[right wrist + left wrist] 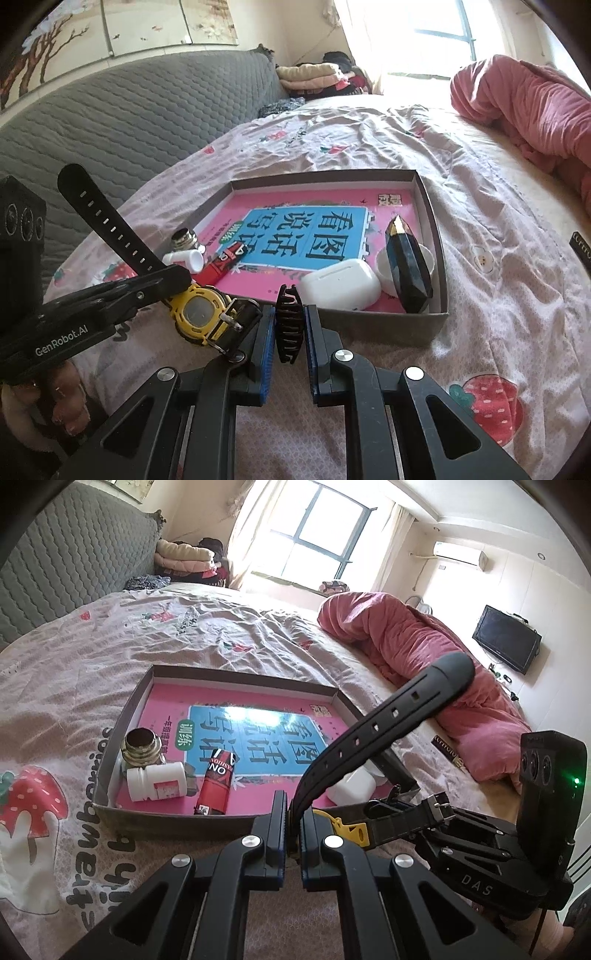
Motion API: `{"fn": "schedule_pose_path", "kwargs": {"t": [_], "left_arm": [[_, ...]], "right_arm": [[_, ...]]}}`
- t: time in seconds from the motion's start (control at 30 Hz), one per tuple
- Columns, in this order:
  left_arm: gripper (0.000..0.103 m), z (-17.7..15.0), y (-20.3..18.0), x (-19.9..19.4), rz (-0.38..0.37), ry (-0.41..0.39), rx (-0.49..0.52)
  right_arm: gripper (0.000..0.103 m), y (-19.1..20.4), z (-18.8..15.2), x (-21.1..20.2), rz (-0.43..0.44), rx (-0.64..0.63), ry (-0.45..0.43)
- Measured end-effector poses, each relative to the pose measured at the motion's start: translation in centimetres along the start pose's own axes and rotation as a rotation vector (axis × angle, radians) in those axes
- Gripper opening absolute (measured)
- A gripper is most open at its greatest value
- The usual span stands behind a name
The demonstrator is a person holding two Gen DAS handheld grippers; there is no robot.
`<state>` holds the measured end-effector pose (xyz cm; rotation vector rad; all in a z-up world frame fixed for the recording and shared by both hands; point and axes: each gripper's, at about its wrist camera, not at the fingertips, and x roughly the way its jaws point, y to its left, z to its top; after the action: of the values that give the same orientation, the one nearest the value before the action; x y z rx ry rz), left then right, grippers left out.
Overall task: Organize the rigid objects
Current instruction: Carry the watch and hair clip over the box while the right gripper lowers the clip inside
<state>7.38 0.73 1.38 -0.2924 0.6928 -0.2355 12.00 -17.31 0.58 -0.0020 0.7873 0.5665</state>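
Note:
My left gripper (293,812) is shut on the black strap (388,720) of a yellow watch (197,314), held just in front of the shallow box (432,236) on the bed. My right gripper (290,325) is shut on a black hair claw clip (289,330) near the box's front wall. The box, lined with a pink and blue book cover, holds a metal-capped jar (142,747), a white pill bottle (157,781), a red and black tube (218,782), a white earbud case (340,284), a dark faceted bottle (406,266) and a white cup (388,266).
The bed sheet (480,295) has a strawberry print. A rolled pink quilt (424,657) lies at the right. A grey padded headboard (129,122) runs along the left. A dark flat object (448,747) lies on the sheet beside the quilt.

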Motion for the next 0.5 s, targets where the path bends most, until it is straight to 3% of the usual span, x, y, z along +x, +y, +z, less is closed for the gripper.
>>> {"fn": "schedule_pose_path", "kwargs": {"t": [0.5], "left_arm": [[0.005,0.95,0.69,-1.12,0.038,-0.052,-0.03]], "right_arm": [[0.015,0.29,1.05,-0.76,0.017,-0.008,-0.057]]}}
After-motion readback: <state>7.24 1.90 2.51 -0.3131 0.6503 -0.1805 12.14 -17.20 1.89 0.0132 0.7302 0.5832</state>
